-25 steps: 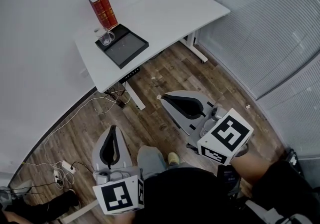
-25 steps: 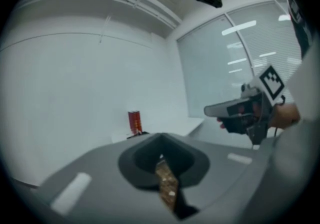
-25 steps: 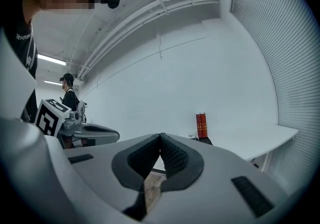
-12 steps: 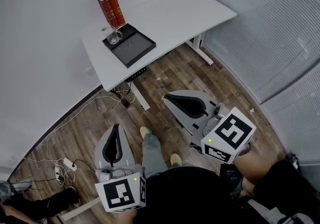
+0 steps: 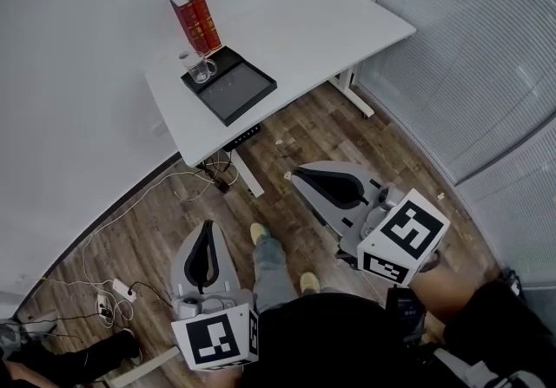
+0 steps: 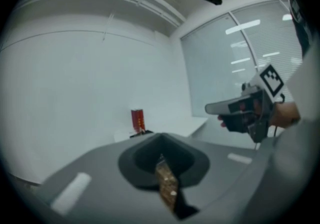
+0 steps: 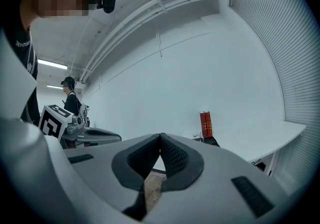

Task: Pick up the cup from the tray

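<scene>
Leg [image 5: 271,260] is now a step forward; left gripper [image 5: 207,226] and right gripper [image 5: 294,174] are clamped shut and empty. Arriving closed could topple the cup [image 5: 201,70] ahead.

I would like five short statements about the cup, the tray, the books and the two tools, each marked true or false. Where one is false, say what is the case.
1. The cup stands in the tray, at the corner next to the red books. True.
2. The left tool holds the cup. False: its jaws are shut on nothing, and it is over the floor, away from the desk.
3. Two red books stand upright on the desk. True.
4. The tray lies on the wooden floor. False: it lies on the white desk.
5. The right tool has its jaws together with nothing between them. True.
</scene>
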Tool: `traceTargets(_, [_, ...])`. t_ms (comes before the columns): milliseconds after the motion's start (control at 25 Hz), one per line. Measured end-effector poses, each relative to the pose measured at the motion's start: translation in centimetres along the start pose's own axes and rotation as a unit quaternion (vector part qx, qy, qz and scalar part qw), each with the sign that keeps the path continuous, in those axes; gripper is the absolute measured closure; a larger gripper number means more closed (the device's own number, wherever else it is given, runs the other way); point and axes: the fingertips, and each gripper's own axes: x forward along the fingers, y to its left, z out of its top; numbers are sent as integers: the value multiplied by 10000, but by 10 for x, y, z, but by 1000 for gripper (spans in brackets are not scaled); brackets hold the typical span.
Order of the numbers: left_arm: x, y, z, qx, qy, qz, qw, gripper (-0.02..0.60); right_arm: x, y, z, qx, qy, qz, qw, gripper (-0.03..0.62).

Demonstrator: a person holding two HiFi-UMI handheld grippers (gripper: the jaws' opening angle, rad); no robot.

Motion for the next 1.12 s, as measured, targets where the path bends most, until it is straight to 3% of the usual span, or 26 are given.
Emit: traceTargets(1120, [111, 63, -5, -210, 433, -69, 9988, 580, 114, -68, -1, 350, 291, 95, 9989, 580])
